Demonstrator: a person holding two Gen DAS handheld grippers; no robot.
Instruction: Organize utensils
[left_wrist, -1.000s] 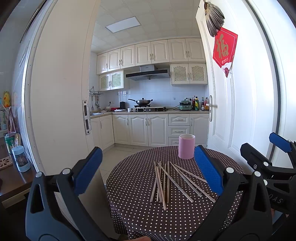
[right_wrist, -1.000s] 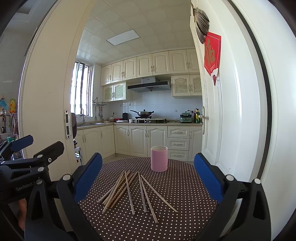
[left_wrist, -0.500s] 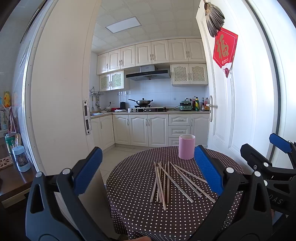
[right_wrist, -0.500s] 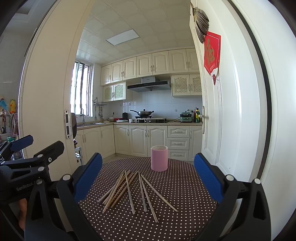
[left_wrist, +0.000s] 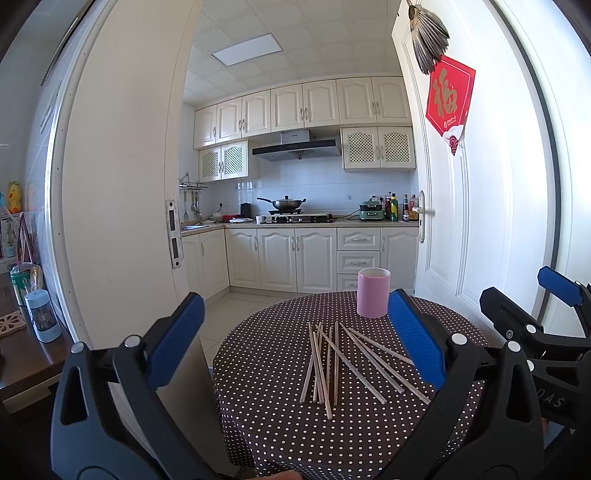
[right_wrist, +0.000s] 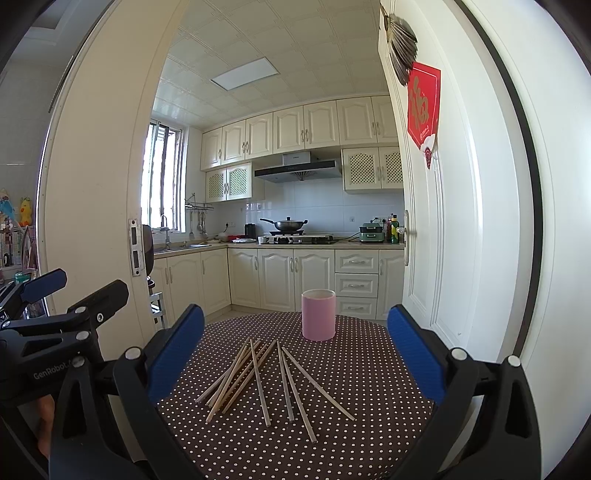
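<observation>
Several wooden chopsticks (left_wrist: 334, 363) (right_wrist: 258, 376) lie scattered and crossing on a round table with a dark polka-dot cloth (left_wrist: 280, 428) (right_wrist: 369, 373). A pink cylindrical cup (left_wrist: 373, 297) (right_wrist: 318, 314) stands upright at the table's far side, behind the chopsticks. My left gripper (left_wrist: 295, 343) hovers open at the table's near left, nothing between its blue pads. My right gripper (right_wrist: 295, 354) is open too, above the near edge, facing the chopsticks and cup. Each gripper shows at the side of the other's view: the right one (left_wrist: 532, 321), the left one (right_wrist: 62, 306).
An open white door (left_wrist: 461, 221) stands close on the right of the table, and a white door frame (left_wrist: 122, 221) on the left. Beyond lies a kitchen with cream cabinets (right_wrist: 295, 280). A wooden side table with a small jar (left_wrist: 42, 315) sits at far left.
</observation>
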